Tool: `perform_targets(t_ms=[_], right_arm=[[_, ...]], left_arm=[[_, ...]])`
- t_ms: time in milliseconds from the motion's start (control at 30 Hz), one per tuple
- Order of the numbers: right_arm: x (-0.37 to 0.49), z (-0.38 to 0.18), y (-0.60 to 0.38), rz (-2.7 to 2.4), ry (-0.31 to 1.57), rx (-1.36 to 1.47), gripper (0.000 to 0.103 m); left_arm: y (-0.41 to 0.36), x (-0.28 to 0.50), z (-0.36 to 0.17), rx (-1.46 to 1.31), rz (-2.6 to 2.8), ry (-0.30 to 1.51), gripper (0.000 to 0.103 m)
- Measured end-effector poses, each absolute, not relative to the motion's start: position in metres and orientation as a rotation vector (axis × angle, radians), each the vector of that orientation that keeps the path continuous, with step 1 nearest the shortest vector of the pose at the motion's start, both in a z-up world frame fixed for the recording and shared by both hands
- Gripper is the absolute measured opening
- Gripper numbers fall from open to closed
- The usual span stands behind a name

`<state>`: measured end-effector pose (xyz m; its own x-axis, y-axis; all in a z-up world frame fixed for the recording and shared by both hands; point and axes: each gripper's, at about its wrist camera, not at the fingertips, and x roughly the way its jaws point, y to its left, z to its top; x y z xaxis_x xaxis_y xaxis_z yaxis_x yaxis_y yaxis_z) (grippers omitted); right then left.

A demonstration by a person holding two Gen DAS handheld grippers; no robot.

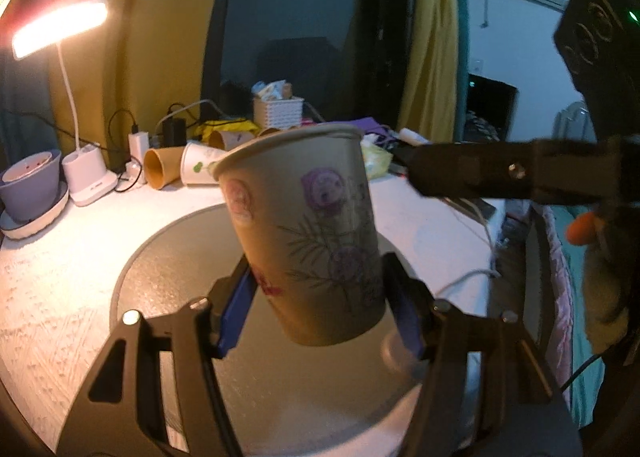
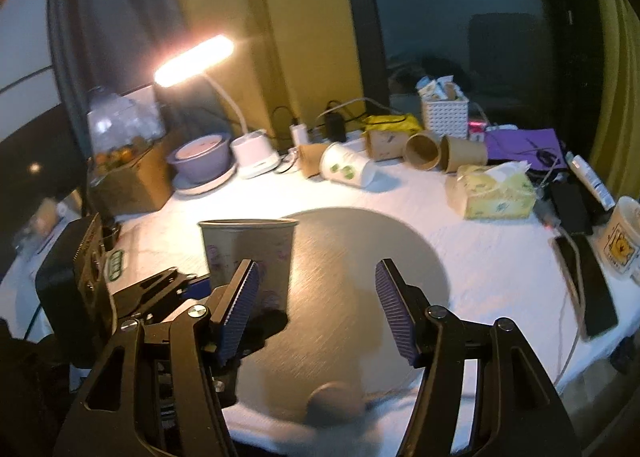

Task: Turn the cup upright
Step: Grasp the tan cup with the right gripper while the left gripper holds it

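Note:
A paper cup with purple flower print (image 1: 308, 233) is held mouth up, slightly tilted, just above a round grey mat (image 1: 168, 277). My left gripper (image 1: 320, 301) is shut on the cup's lower body, blue pads on either side. In the right wrist view the same cup (image 2: 248, 253) stands upright at left over the mat (image 2: 352, 257), with the left gripper (image 2: 192, 289) beside it. My right gripper (image 2: 316, 309) is open and empty, to the right of the cup; its finger also shows in the left wrist view (image 1: 480, 177).
Several paper cups (image 2: 400, 153) lie on their sides at the back of the white table. A lit desk lamp (image 2: 196, 57), a purple bowl (image 2: 200, 157), a white basket (image 2: 444, 113), a tissue pack (image 2: 496, 193) and phones (image 2: 592, 281) surround the mat.

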<state>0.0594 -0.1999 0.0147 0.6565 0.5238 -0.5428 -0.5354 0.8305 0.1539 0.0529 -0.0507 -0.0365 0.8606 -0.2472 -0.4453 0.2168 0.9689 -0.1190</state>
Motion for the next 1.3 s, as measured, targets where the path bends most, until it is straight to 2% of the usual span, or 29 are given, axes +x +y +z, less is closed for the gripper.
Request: perform_targets(t_ms=[33, 67, 633, 900, 1000, 1167, 1300], right_arm=[[0.055, 0.014, -0.200, 0.621, 0.612, -0.008, 0.079], [0.051, 0.013, -0.199, 0.637, 0.615, 0.003, 0.079], [0.031, 0.003, -0.187, 0.747, 0.672, 0.065, 0.079], [0.039, -0.007, -0.187, 0.763, 0.706, 0.082, 0.079], [0.042, -0.009, -0.186, 0.770, 0.710, 0.082, 0.071], [0.046, -0.011, -0.185, 0.756, 0.709, 0.075, 0.071], [0.051, -0.011, -0.183, 0.739, 0.701, 0.070, 0.070]], left_arm=[[-0.053, 0.048, -0.037, -0.054, -0.248, 0.464, 0.063], [-0.057, 0.043, -0.037, -0.041, -0.253, 0.449, 0.063], [-0.086, -0.004, -0.041, 0.107, -0.333, 0.317, 0.063], [-0.088, -0.001, -0.047, 0.114, -0.348, 0.331, 0.063], [-0.086, 0.004, -0.049, 0.103, -0.338, 0.352, 0.065], [-0.080, 0.009, -0.051, 0.069, -0.344, 0.383, 0.065], [-0.075, 0.011, -0.055, 0.054, -0.329, 0.409, 0.072]])
